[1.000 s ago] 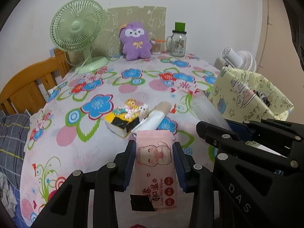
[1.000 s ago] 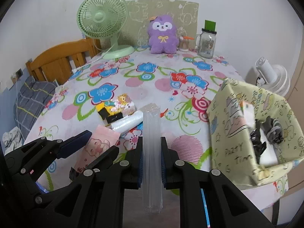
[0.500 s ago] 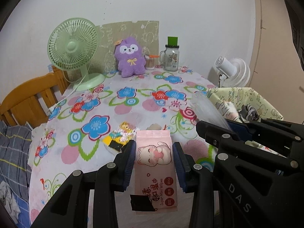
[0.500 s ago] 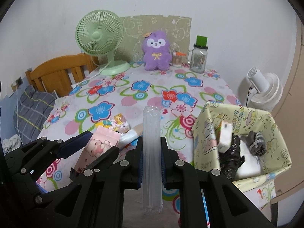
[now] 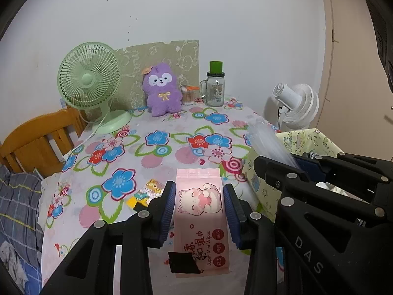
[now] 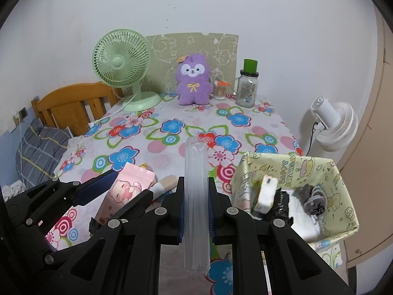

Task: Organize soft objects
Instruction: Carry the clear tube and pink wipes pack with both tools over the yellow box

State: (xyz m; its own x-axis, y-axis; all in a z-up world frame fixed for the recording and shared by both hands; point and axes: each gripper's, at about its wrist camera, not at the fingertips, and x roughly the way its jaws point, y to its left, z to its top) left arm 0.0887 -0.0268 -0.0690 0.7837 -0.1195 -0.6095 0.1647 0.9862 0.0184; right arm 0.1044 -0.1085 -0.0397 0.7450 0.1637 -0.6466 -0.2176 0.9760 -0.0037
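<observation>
Two grippers are both loaded. The left gripper (image 5: 199, 205) pinches a pink wipes pack (image 5: 200, 221) between its fingers, held above the desk (image 5: 172, 132). The right gripper (image 6: 195, 205) pinches a clear plastic sleeve (image 6: 195, 196), just left of the yellow basket (image 6: 341, 191) that holds other items. Farther back stand a purple plush (image 6: 194, 83) and a green fan (image 6: 121, 59).

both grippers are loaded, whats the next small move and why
Probably swing the right gripper, shut on the clear plastic sleeve of cups, rightward over the open yellow patterned fabric bin and release. The bin sits just to its right, already holding items. The left gripper with the pink wet-wipes pack could follow.
</observation>
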